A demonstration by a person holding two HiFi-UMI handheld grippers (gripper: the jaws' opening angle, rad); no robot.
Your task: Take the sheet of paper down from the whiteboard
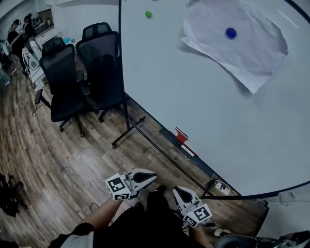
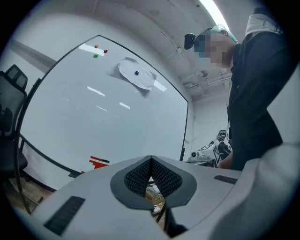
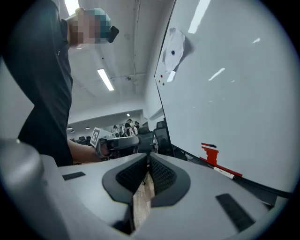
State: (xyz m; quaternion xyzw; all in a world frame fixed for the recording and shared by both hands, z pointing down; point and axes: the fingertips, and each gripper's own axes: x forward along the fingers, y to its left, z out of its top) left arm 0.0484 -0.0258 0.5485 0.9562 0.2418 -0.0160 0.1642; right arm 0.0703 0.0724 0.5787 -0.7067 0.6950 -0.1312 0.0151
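A crumpled white sheet of paper [image 1: 237,41] hangs high on the whiteboard [image 1: 193,97], pinned by a blue magnet [image 1: 231,33]. It also shows in the left gripper view as the sheet of paper [image 2: 140,77] and in the right gripper view as the sheet of paper [image 3: 176,47]. My left gripper [image 1: 152,177] and right gripper [image 1: 178,190] are held low, close to the person's body and well below the sheet. Each is shut with nothing between its pads: left gripper [image 2: 151,161], right gripper [image 3: 148,159].
A green magnet [image 1: 148,14] sits at the board's top left. A red eraser [image 1: 181,136] rests on the board's lower rail. Two black office chairs [image 1: 63,82] stand left of the board. A power strip [image 1: 219,185] lies on the wooden floor. People stand far off at the back left.
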